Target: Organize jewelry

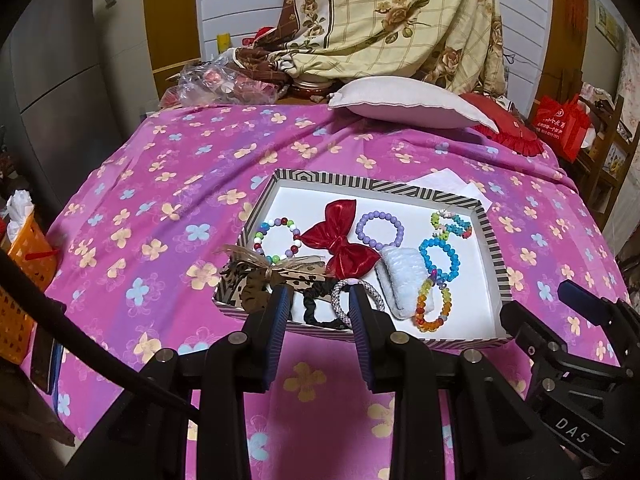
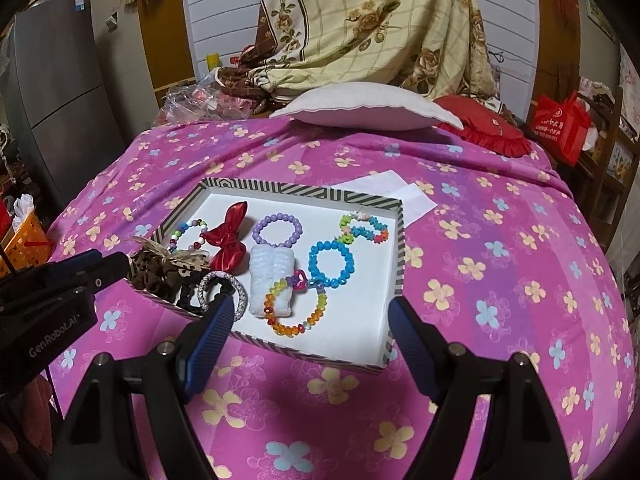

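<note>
Pink flowered bedding (image 1: 168,184) carried the striped tray (image 1: 494,248) of bracelets, both hand-held grippers hanging open and empty before its near edge, the left hand-held gripper (image 1: 318,300) perhaps lined up on the sparkly band (image 1: 340,294), best pinched at its rim.

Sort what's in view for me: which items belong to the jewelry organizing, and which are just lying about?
Part of the job:
- striped box
- red bow
- purple bead bracelet
- blue bead bracelet
- rainbow bead bracelet
- silver bangle
- leopard scrunchie

Just lying about:
- white pillow
- red cushion
- paper sheet
- orange basket
</note>
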A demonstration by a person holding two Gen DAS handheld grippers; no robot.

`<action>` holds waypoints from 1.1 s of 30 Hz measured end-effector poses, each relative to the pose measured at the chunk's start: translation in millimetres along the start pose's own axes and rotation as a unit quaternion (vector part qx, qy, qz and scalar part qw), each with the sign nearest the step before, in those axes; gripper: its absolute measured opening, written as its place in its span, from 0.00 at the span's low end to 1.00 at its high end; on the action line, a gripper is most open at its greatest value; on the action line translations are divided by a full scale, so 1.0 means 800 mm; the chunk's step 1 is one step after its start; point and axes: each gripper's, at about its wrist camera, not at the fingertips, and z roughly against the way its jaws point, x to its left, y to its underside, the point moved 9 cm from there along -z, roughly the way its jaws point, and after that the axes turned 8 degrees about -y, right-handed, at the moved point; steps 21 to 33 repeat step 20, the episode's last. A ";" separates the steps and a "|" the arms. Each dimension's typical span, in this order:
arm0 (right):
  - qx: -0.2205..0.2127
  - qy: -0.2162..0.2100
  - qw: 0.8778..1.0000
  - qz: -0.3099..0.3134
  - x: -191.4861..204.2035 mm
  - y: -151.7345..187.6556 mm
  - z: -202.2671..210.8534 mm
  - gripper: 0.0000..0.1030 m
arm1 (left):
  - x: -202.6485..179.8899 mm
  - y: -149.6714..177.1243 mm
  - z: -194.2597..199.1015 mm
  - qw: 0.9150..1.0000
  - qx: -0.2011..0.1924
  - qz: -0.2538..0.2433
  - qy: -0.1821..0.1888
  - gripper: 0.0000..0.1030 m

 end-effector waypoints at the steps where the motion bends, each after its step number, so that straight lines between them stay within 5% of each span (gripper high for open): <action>1: 0.001 0.000 1.000 0.000 -0.001 0.000 -0.001 0.80 | 0.000 0.000 -0.001 1.000 0.001 0.000 0.000 0.36; 33: 0.013 -0.004 1.000 -0.005 -0.024 0.012 -0.018 0.80 | 0.002 0.007 -0.026 1.000 0.011 0.000 0.004 0.36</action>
